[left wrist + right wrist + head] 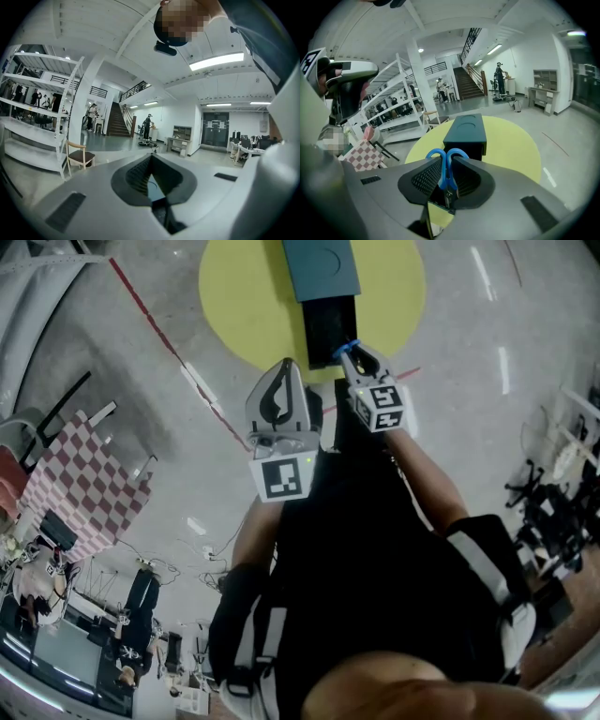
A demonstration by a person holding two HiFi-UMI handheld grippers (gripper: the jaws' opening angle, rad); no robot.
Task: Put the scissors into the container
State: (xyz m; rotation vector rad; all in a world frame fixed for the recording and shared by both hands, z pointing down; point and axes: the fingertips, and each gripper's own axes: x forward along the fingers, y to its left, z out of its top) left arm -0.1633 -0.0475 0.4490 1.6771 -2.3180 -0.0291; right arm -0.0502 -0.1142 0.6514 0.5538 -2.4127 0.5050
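Our right gripper [447, 158] has its fingers clenched on the scissors [443, 172], blue loops poking past the tips. Just ahead, the container [464, 129] sits on a yellow circle [506, 145]; we cannot see its contents. Our left gripper [150, 157] is closed on nothing.

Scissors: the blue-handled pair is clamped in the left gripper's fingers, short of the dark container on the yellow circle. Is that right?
No: the right gripper holds the scissors, as the right gripper view shows. The rest stands: they are short of the dark container on the yellow circle.
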